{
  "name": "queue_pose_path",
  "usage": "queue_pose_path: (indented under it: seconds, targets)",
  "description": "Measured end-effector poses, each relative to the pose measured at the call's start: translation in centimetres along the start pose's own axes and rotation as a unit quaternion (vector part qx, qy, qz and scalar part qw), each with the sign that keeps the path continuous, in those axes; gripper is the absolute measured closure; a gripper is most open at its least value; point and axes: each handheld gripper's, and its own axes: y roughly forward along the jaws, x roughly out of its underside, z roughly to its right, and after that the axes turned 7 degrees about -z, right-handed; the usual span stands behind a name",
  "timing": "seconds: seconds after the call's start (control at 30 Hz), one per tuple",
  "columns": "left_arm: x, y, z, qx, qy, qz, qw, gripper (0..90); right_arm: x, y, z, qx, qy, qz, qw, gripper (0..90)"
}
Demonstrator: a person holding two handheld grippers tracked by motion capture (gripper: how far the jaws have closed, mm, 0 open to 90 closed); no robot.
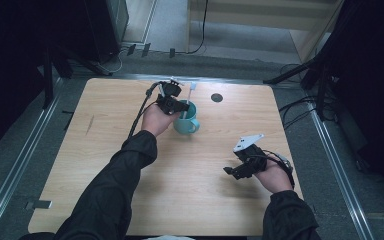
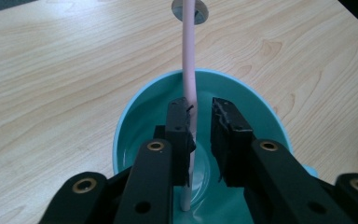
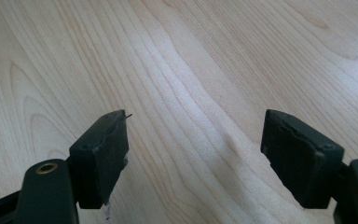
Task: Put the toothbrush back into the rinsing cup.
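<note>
Wooden table [image 1: 130, 165] seen from above. Person's left gripper [image 2: 199, 122] hangs over a teal mug [image 1: 185, 119] near the far middle of the table; a pale pink stick [image 2: 189, 70], possibly a toothbrush, stands inside the mug w/ its foot on the bottom. Left jaws slightly apart: one pad touches the stick, the other is clear of it, so no clamp. Right gripper [image 3: 196, 154] sits well apart, near the right edge, jaws wide apart over bare wood, holding nothing. Risk, as judged: w/ grip this loose the stick may slip or lean, and a sideways nudge could tip the mug
</note>
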Motion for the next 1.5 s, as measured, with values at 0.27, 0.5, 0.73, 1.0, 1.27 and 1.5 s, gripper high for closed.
queue_pose_path:
  seconds: [0.27,0.5,0.73,1.0,1.27,1.5]
  targets:
    - [-0.3,-1.3,0.2,0.007,0.009,-0.005,0.9999,71.0,0.0,0.0,0.0,0.000,-0.002,-0.001,1.0000,23.0]
    - [-0.3,-2.4,0.2,0.024,0.011,-0.006,0.9996,64.7,0.0,0.1,0.1,0.001,-0.005,-0.001,1.0000,23.0]
    - [0.0,-3.6,0.2,0.030,0.027,-0.024,0.9989,58.3,0.0,0.1,0.1,0.001,-0.007,-0.002,1.0000,23.0]
    - [0.6,-5.2,0.6,0.037,0.041,-0.040,0.9977,52.8,0.1,0.1,0.1,0.001,-0.007,-0.003,1.0000,23.0]
    - [1.8,-6.4,0.7,0.040,0.050,-0.048,0.9968,48.9,0.1,0.2,0.0,0.000,-0.007,-0.007,0.9999,23.0]
    - [3.3,-7.3,0.4,0.043,0.050,-0.053,0.9964,47.3,0.1,0.3,0.0,0.000,-0.009,-0.010,0.9999,23.0]
